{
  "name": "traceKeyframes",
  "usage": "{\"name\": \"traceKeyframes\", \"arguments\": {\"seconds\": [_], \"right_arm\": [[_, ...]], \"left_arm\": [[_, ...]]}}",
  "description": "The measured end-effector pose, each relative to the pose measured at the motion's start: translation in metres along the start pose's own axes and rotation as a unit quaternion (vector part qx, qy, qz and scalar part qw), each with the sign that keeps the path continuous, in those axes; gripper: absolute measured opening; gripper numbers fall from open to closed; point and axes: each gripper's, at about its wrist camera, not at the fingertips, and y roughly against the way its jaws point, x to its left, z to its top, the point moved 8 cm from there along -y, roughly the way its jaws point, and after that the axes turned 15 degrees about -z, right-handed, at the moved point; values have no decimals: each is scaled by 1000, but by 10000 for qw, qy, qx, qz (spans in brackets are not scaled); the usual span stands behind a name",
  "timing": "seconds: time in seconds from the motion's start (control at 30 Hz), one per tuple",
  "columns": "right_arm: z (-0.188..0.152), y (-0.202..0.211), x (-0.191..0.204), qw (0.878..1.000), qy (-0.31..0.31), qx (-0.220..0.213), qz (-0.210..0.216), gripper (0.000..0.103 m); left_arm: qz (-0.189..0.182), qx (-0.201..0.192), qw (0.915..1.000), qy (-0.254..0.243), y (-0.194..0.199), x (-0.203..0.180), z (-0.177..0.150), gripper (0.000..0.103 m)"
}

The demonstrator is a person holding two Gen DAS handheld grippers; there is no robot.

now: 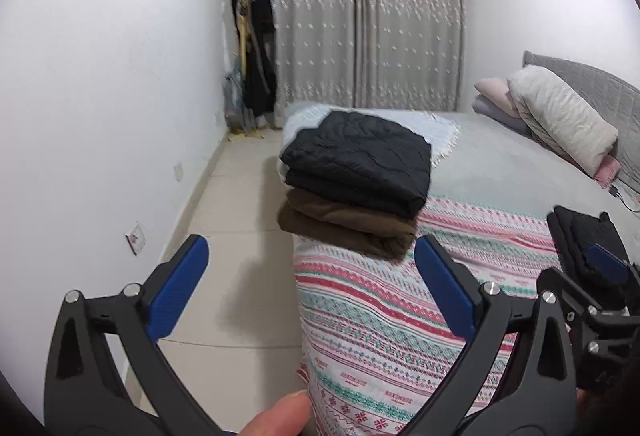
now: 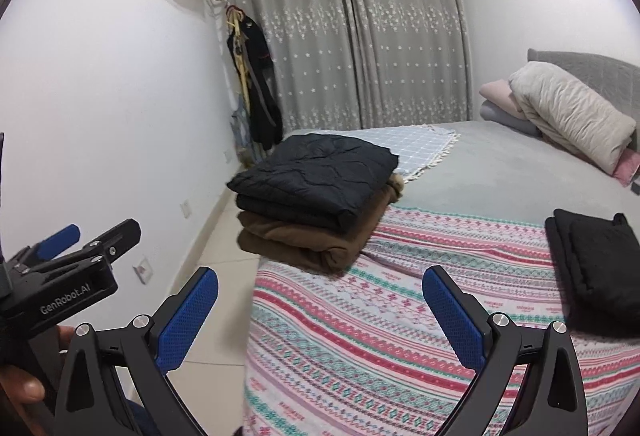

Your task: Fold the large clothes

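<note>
2 grippers (image 2: 320, 306). 3 folded garments: 2 stacked, 1 black (image 2: 316, 176) on 1 brown (image 2: 304, 240), plus 1 black (image 2: 596, 264) apart. 1 bed (image 2: 480, 172), 2 curtains (image 2: 348, 36), 1 coat rack (image 2: 244, 76).

A black quilted garment (image 2: 316, 180) is seen folded into a thick rectangle; it is stacked flat on a brown garment (image 2: 304, 240), also folded, w/ layered edges showing at the front; the stack is set at the bed's left front corner, the brown one's edge overhanging slightly; a third black item (image 2: 596, 260), folded smaller, is laid flat on the striped cover at the right, well apart from the stack; in the left wrist view it is partly hidden.
</note>
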Motion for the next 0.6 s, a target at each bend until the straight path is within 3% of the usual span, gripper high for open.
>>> {"name": "traceKeyframes", "arguments": {"seconds": [0.3, 0.6], "right_arm": [[-19, -29, 9, 9992, 252, 139, -281, 103], [-32, -46, 14, 9984, 341, 156, -432, 103]], "left_arm": [[59, 304, 9994, 142, -31, 9, -29, 102], [336, 240, 9991, 97, -38, 12, -33, 102]]}}
